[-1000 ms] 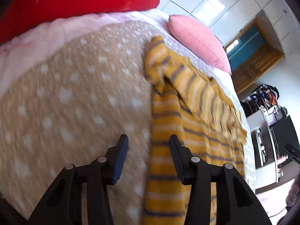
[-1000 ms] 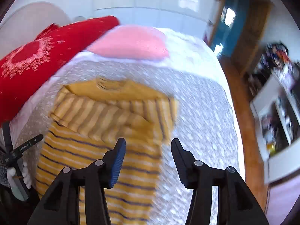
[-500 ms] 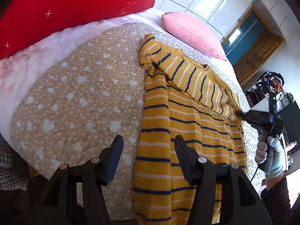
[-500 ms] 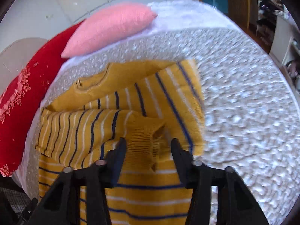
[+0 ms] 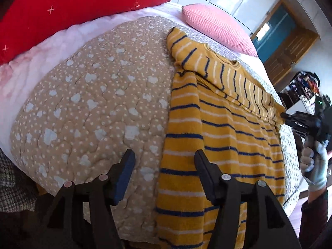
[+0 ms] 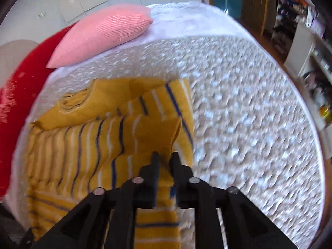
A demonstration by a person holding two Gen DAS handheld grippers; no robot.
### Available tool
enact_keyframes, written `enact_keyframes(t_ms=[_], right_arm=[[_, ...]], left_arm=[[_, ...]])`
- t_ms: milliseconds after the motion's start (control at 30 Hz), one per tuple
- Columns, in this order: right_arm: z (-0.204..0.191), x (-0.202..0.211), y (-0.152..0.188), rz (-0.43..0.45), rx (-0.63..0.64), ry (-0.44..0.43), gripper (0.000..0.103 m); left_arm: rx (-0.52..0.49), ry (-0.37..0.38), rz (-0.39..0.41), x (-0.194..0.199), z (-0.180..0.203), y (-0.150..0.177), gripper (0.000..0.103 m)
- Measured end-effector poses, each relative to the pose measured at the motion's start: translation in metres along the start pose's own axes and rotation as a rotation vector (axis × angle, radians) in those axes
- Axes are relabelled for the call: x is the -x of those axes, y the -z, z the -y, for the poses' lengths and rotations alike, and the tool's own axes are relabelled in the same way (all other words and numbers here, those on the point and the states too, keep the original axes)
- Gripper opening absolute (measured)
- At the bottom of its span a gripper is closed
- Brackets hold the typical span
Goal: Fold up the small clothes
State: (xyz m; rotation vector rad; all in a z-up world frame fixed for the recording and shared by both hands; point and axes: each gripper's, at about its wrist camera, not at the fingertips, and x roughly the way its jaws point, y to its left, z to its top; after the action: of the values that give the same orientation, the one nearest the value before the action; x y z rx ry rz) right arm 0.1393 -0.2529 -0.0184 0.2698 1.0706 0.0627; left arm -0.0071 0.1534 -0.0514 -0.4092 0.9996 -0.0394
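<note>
A yellow sweater with blue and white stripes (image 5: 217, 137) lies flat on the bed, one sleeve folded across its chest. My left gripper (image 5: 164, 159) is open and empty, held above the sweater's left edge near the hem. My right gripper (image 6: 165, 157) is shut on the sleeve cuff (image 6: 161, 137) of the sweater (image 6: 83, 145). It also shows in the left wrist view (image 5: 284, 116) at the sweater's right edge, pinching the sleeve end.
The bed has a beige spotted quilt (image 5: 93, 108). A red pillow (image 5: 78, 6) and a pink pillow (image 5: 217, 29) lie at its head. Shelves and a doorway stand beyond the bed's right side (image 6: 307, 47).
My right gripper has closed on the sleeve cuff, where it was open above it before. My left gripper has stayed open and shifted only slightly.
</note>
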Motion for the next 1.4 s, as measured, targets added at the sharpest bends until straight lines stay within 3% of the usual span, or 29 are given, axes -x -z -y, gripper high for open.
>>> enact_keyframes(t_ms=[67,100,200,267,400,500,567,733,867,1000,1033,1067,1133,1200,1267,1300,1400], right_arm=[[0.013,0.018,0.016,-0.012,-0.042,-0.131,0.037],[0.021,0.029,0.029,-0.026,-0.053,-0.183,0.038],[0.036,0.055,0.063,-0.031,-0.045,-0.173,0.044],[0.049,0.067,0.087,-0.039,-0.055,-0.166,0.049],[0.070,0.073,0.144,-0.069,-0.095,-0.208,0.049],[0.075,0.062,0.172,-0.095,-0.130,-0.304,0.049],[0.071,0.063,0.187,-0.077,-0.136,-0.348,0.050],[0.052,0.055,0.211,-0.111,-0.159,-0.564,0.051],[0.034,0.049,0.226,-0.119,-0.141,-0.616,0.051],[0.030,0.049,0.247,-0.113,-0.168,-0.640,0.051],[0.030,0.051,0.253,-0.109,-0.172,-0.636,0.051],[0.028,0.052,0.258,-0.104,-0.176,-0.630,0.051],[0.028,0.054,0.266,-0.100,-0.183,-0.616,0.051],[0.022,0.055,0.271,-0.094,-0.172,-0.579,0.048],[0.018,0.055,0.270,-0.100,-0.157,-0.527,0.022],[0.019,0.055,0.267,-0.106,-0.163,-0.517,0.017],[0.024,0.065,0.257,-0.103,-0.178,-0.554,0.014]], left_arm=[[-0.006,0.011,-0.013,-0.001,0.001,0.002,0.066],[-0.006,0.014,-0.022,-0.003,0.002,0.003,0.067],[-0.009,0.017,-0.027,-0.003,0.005,0.012,0.073],[-0.021,0.038,-0.035,-0.001,0.009,0.021,0.084],[-0.052,0.047,-0.059,0.002,0.018,0.042,0.086],[-0.065,0.047,-0.066,0.010,0.023,0.057,0.061],[-0.055,0.076,-0.083,0.013,0.020,0.063,0.035],[0.012,0.206,-0.152,0.010,0.015,0.081,0.033],[-0.012,0.216,-0.165,0.002,0.026,0.096,0.056],[-0.046,0.176,-0.164,0.000,0.039,0.102,0.059],[-0.049,0.154,-0.168,0.000,0.040,0.105,0.048],[-0.050,0.118,-0.175,0.000,0.039,0.105,0.028],[-0.029,0.095,-0.192,0.002,0.033,0.106,0.013],[0.012,0.119,-0.196,0.007,0.025,0.105,0.009],[0.029,0.126,-0.189,0.017,0.019,0.102,0.008],[0.032,0.129,-0.179,0.023,0.018,0.099,0.008],[0.012,0.148,-0.119,0.049,0.023,0.088,0.008]])
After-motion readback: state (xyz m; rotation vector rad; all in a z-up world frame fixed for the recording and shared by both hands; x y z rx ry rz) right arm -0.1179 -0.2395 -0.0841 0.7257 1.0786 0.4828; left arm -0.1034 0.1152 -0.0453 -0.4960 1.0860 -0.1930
